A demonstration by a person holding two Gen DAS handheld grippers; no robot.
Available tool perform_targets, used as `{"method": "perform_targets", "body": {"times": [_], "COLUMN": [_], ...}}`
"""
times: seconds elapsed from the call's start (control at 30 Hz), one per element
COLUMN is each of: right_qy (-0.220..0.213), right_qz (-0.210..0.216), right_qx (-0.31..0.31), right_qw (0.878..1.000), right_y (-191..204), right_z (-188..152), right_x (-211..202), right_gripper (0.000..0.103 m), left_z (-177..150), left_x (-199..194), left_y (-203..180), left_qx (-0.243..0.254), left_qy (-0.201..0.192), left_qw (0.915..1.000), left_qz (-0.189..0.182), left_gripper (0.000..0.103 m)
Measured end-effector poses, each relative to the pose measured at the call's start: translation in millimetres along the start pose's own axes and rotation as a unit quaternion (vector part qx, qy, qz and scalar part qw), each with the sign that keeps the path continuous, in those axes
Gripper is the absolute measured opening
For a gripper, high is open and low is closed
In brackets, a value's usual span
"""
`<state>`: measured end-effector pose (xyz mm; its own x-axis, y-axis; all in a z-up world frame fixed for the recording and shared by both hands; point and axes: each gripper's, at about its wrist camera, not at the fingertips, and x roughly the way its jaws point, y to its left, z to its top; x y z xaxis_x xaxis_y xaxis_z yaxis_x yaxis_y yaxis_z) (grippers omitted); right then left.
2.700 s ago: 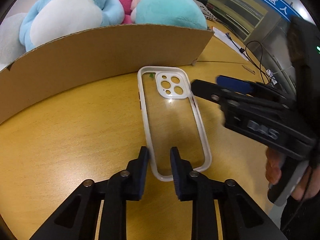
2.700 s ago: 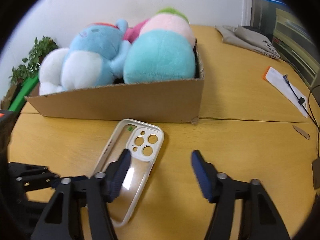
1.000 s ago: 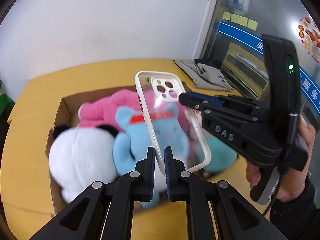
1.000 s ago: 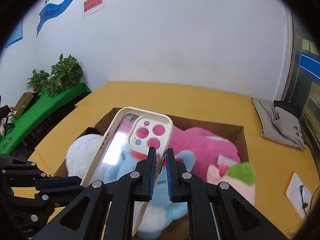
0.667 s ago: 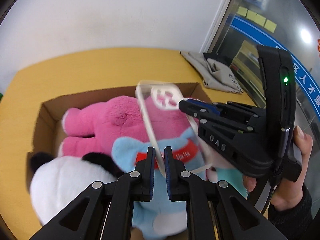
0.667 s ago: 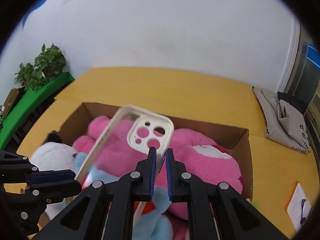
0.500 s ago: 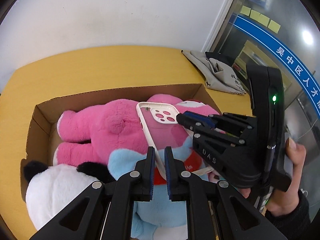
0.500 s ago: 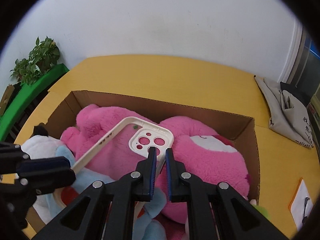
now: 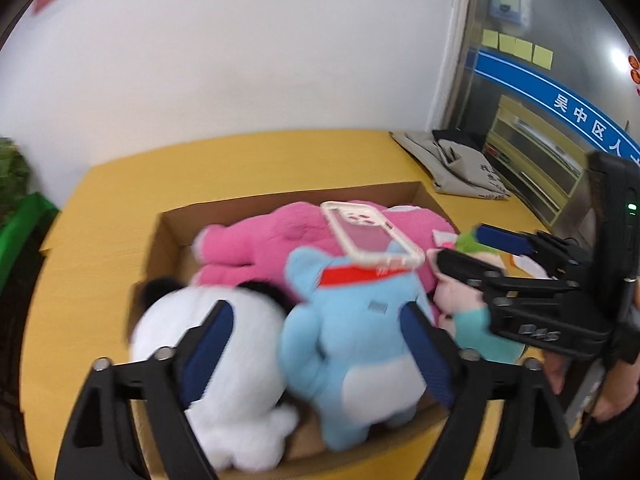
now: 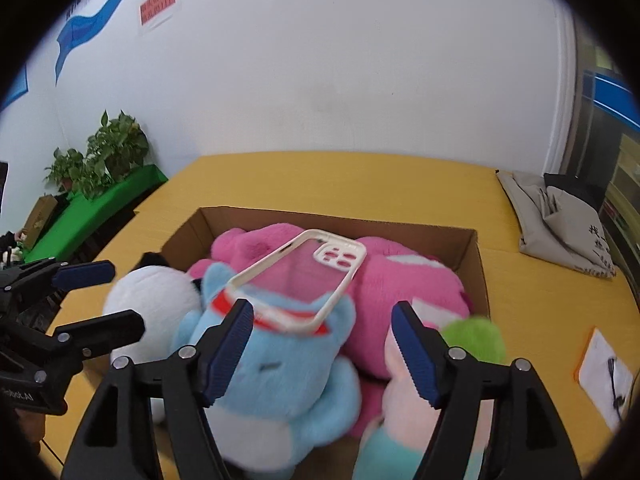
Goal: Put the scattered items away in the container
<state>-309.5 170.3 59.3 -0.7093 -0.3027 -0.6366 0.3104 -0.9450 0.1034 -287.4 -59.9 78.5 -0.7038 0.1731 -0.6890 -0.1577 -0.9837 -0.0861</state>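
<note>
Clear white-rimmed phone case [image 10: 298, 278] is laid flat atop pink plush [image 10: 400, 276] and blue plush [image 10: 276, 364] inside cardboard box [image 10: 478, 256], likely because no floor space is left | both hand-held grippers are spread wide, nothing held: left hand-held gripper [image 9: 320, 344], right hand-held gripper [image 10: 322, 342] | potted plants [image 10: 100, 152] are seen only in right view; person's hand [image 9: 554, 376] only in left.

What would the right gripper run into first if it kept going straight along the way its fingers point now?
Most likely the blue plush toy in the cardboard box. It fills the gap ahead of the open right gripper. The phone case lies just beyond, on top of the toys; depth is hard to judge here.
</note>
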Motion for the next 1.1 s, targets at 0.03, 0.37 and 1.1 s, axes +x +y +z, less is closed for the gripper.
{"method": "perform_targets", "body": {"times": [0.03, 0.37, 1.1], "right_qy": [-0.005, -0.017, -0.045], "right_qz": [0.003, -0.019, -0.017], "right_qx": [0.004, 0.033, 0.019], "right_qw": [1.0, 0.999, 0.999], "right_y": [2.4, 30.3, 50.4], "right_z": [-6.7, -101.6, -154.4], "right_x": [-9.8, -91.3, -159.0], "right_gripper": [0.072, 0.076, 0.077], "left_z": [-10.6, -96.1, -145.4], "left_x": [-11.2, -72.2, -133.9], "left_y": [1.9, 7.1, -37.5], "left_qx": [-0.005, -0.06, -0.056], "left_qy": [-0.006, -0.017, -0.059], "left_qw": [1.0, 0.9981, 0.9963], "left_qz": [0.005, 0.005, 0.026], "left_gripper": [0.093, 0.098, 0.102]}}
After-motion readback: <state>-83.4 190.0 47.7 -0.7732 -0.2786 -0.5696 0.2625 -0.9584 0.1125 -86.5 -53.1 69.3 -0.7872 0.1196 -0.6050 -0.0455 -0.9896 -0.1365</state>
